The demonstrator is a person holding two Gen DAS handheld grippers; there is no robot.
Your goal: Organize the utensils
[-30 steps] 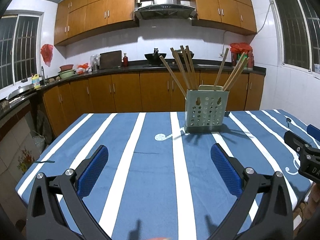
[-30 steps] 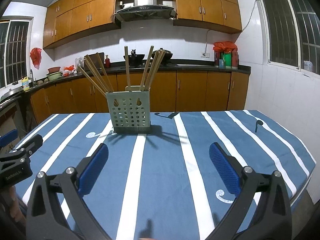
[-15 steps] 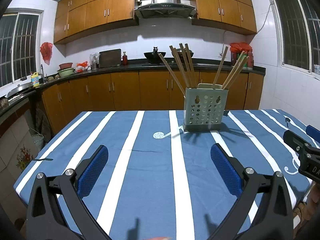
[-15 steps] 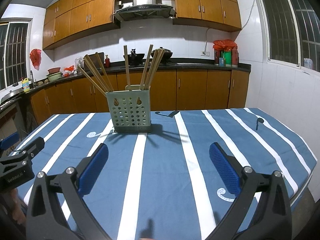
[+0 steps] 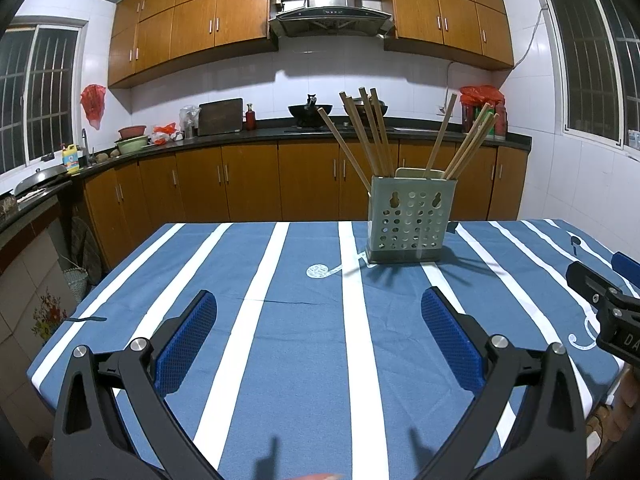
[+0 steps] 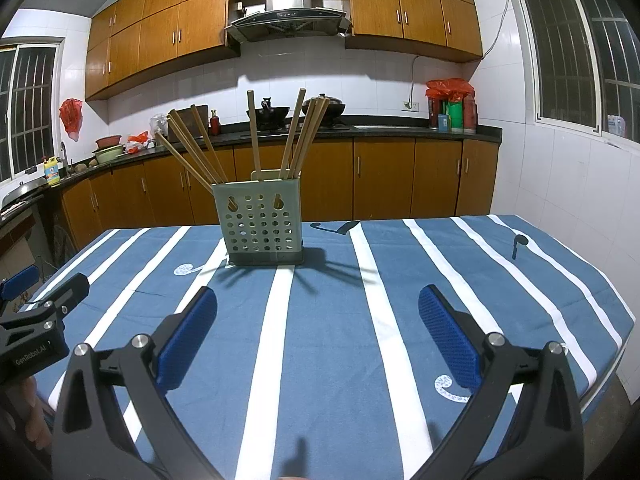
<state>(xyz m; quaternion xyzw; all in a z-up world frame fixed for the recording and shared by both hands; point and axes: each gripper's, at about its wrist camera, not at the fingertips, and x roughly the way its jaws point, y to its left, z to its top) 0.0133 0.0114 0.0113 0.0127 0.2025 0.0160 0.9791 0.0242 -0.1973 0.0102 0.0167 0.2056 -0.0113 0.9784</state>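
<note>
A pale green perforated utensil holder (image 5: 408,220) (image 6: 262,228) stands toward the far side of the table. Several wooden chopsticks (image 5: 374,132) (image 6: 296,132) lean out of it in two bunches. My left gripper (image 5: 318,316) hovers open over the near half of the table, its blue pads wide apart with nothing between them. My right gripper (image 6: 318,312) is open too, at about the same distance from the holder, empty. Each gripper shows at the edge of the other's view: the right one (image 5: 604,300) and the left one (image 6: 36,320).
The table wears a blue cloth with white stripes (image 5: 280,320) (image 6: 360,320). Behind it run wooden kitchen cabinets and a dark counter (image 5: 240,136) with pots, a cutting board and bottles. Windows flank both sides. Part of a hand (image 6: 32,432) shows at the lower left.
Both views have shifted slightly: the holder sits a little higher and farther in the frames, as both grippers drew back or tilted a bit. The jaws stay open.
</note>
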